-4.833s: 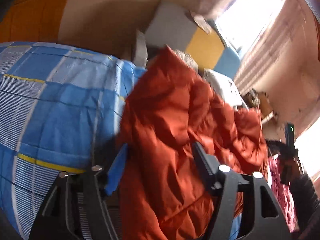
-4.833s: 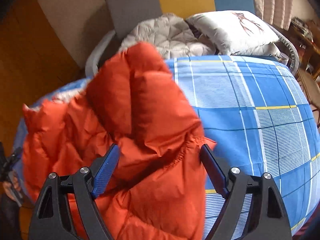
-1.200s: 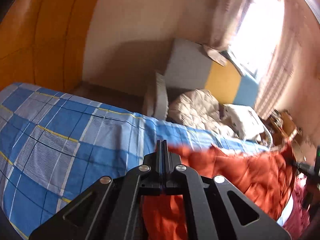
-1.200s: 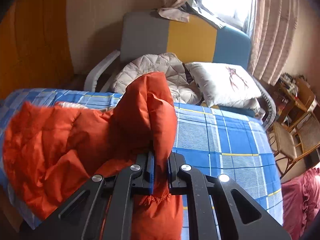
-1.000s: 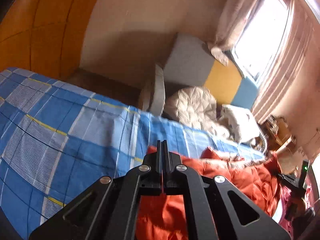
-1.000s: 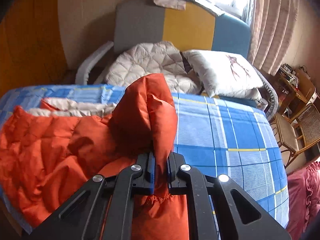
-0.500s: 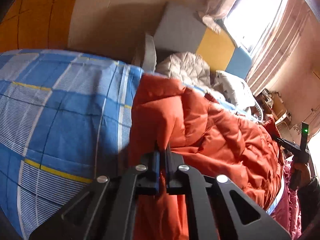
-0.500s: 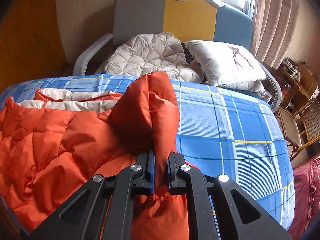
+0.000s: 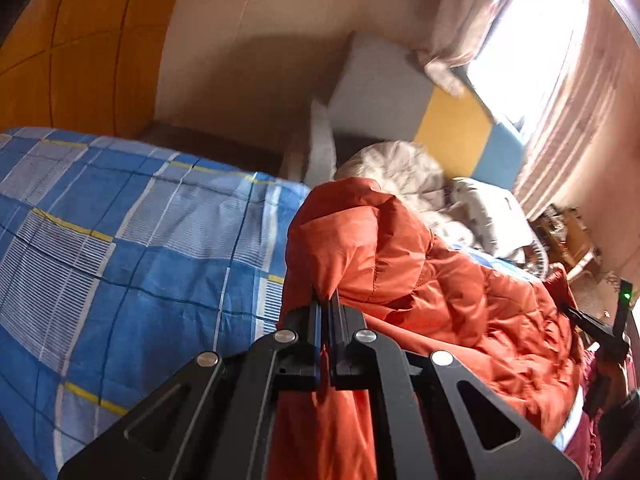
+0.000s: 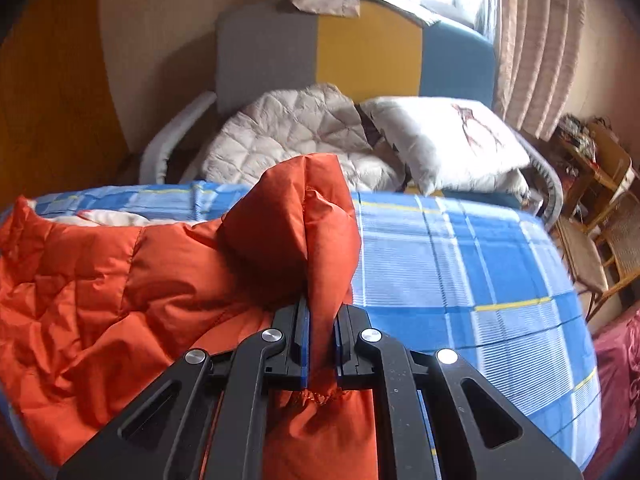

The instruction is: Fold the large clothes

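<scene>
An orange quilted down jacket [image 9: 448, 292] lies bunched on a bed with a blue checked sheet [image 9: 120, 248]. My left gripper [image 9: 327, 308] is shut on a raised fold of the jacket, which stands up above the jaws. In the right wrist view the same jacket [image 10: 120, 280] spreads to the left over the sheet [image 10: 460, 272], showing a strip of white lining at its far edge. My right gripper [image 10: 320, 312] is shut on a cuffed end of the jacket, its gathered hem hanging below the jaws. The other gripper [image 9: 600, 328] shows at the left wrist view's right edge.
Beyond the bed stands a grey, yellow and blue sofa [image 10: 360, 52] holding a pale quilted coat [image 10: 296, 132] and a white pillow [image 10: 448, 140]. Wicker chairs [image 10: 608, 220] stand at the right, beside a dark red cloth [image 10: 616, 380]. Curtains [image 10: 536, 32] flank a bright window.
Both grippers have come down toward the bed with the jacket held. In the left wrist view the fold now rises high above the jaws; the jacket's body has settled flatter on the sheet.
</scene>
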### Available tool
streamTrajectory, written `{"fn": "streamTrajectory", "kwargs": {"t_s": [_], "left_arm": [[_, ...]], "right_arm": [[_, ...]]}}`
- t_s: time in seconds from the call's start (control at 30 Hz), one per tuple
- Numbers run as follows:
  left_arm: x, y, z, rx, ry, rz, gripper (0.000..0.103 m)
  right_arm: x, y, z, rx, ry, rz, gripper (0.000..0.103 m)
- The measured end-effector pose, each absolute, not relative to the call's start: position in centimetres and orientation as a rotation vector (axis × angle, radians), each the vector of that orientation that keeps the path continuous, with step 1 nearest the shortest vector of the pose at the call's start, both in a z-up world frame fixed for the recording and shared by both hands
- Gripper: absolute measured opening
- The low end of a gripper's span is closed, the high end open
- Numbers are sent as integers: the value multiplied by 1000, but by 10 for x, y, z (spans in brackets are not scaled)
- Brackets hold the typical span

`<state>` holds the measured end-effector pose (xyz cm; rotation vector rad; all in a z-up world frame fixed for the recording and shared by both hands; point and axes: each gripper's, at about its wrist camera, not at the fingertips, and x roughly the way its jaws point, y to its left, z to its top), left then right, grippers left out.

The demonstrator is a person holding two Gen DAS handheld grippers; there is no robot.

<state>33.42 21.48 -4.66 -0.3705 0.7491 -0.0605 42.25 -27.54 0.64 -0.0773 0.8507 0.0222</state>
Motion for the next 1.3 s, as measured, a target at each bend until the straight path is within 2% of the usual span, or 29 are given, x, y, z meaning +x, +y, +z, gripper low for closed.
{"fn": "streamTrajectory", "kwargs": {"t_s": [0.33, 0.8, 0.83, 0.9, 0.93, 0.97, 1.03, 1.3], "left_arm": [[374, 195, -108, -283, 864, 17, 3], [386, 183, -126, -231, 884, 43, 3], [385, 182, -124, -222, 893, 50, 6], [383, 184, -118, -229, 906, 72, 13], [380, 188, -114, -250, 906, 79, 22], [376, 190, -111, -262, 899, 81, 42], [361, 199, -104, -290, 867, 93, 60], [306, 225, -103, -422, 831, 15, 64]], "right_arm": [[455, -267, -54, -97, 912, -52, 9], [471, -265, -88, -76, 945, -72, 12], [471, -264, -86, -84, 954, -74, 14], [472, -265, -83, -80, 968, -74, 19], [471, -269, -81, -65, 978, -83, 30], [470, -273, -78, -52, 985, -100, 52], [463, -289, -70, 23, 982, -119, 76], [425, -318, -57, 168, 1008, -42, 76]]}}
